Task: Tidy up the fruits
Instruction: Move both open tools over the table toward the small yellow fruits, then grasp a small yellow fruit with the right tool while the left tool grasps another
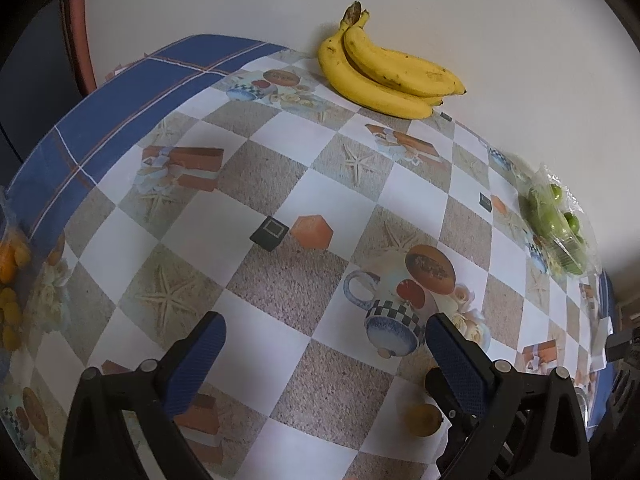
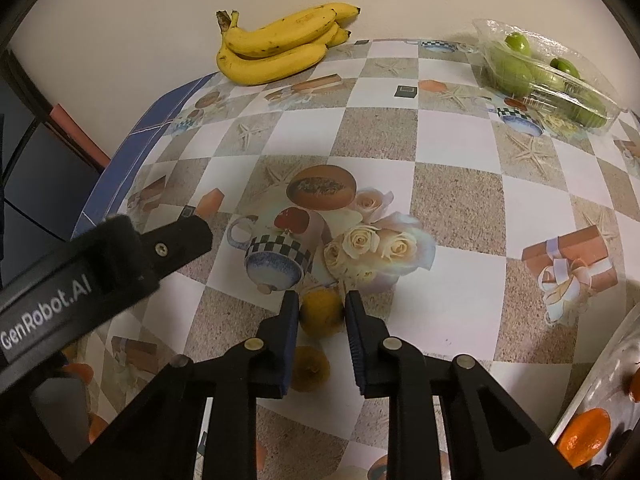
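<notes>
A small yellow-orange fruit sits between the blue pads of my right gripper, which is shut on it just above the tablecloth. The same fruit shows in the left wrist view under the right gripper's fingers. My left gripper is open and empty over the checkered cloth; its body crosses the left of the right wrist view. A bunch of bananas lies at the wall. A clear tray of green fruits sits at the far right.
The checkered tablecloth has printed mugs, gift boxes and roses. A bag of orange fruits lies at the left edge. A glass bowl holding orange fruits stands at the near right. A blue cloth border marks the table's far left edge.
</notes>
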Motion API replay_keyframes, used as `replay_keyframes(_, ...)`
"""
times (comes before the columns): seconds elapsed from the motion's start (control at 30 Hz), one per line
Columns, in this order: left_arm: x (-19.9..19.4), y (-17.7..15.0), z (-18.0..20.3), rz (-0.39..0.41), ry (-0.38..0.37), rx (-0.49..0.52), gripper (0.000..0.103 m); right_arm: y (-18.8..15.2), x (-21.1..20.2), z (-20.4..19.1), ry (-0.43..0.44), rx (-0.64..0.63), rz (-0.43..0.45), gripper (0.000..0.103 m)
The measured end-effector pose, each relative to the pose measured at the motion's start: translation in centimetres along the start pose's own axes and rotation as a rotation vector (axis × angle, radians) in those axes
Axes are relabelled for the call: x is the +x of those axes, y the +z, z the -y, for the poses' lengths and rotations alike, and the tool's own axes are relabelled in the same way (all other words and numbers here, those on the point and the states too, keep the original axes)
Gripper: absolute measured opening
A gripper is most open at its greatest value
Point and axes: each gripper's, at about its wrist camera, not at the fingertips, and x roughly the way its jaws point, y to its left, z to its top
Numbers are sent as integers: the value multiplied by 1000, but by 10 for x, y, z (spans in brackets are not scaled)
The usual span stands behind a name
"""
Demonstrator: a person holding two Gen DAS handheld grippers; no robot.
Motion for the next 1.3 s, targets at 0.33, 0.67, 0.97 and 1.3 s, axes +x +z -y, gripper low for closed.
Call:
replay_keyframes(0.33, -1, -8, 7, -41, -12, 10, 94, 3, -22, 27, -42, 70, 9, 24)
replay_keyframes(0.67, 5, -28, 41, -132, -60, 103, 70, 2, -50, 72, -74, 189, 19, 24)
replay_keyframes(0.97, 13, -45, 59, -194, -67, 148, 54, -1, -60, 81, -65, 207, 20, 24)
replay_keyframes(1.3, 17, -52, 60, -226, -70, 133, 42, -4, -65, 86, -54, 219, 17, 24)
